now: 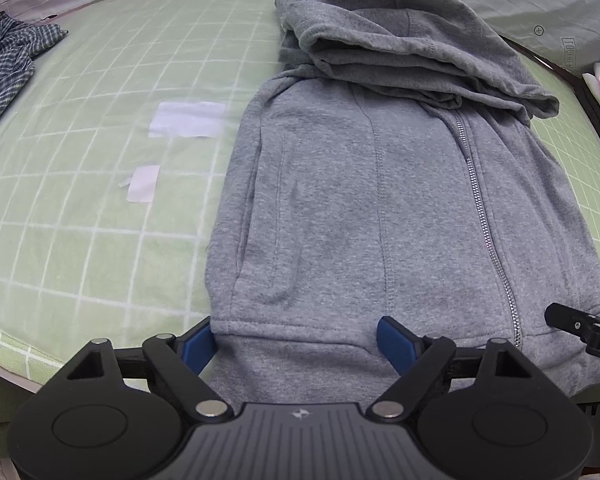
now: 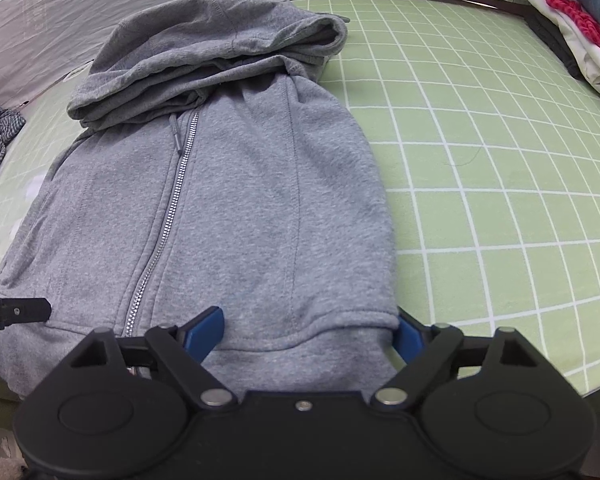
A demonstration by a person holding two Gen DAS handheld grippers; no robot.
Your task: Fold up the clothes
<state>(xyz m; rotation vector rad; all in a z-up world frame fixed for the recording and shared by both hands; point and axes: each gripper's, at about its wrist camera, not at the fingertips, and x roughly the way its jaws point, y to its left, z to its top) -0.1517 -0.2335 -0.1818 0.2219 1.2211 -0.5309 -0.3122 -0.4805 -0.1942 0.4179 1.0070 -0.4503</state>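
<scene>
Hoodie (image 1: 380,200) grey, zipped, sleeves folded in | left gripper (image 1: 300,340), right gripper (image 2: 304,334): fingers spread wide astride hem

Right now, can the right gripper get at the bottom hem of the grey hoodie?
Probably yes. The right gripper is open, its blue fingers already straddling the hoodie's hem at the table's near edge, with nothing between them and the fabric.
</scene>
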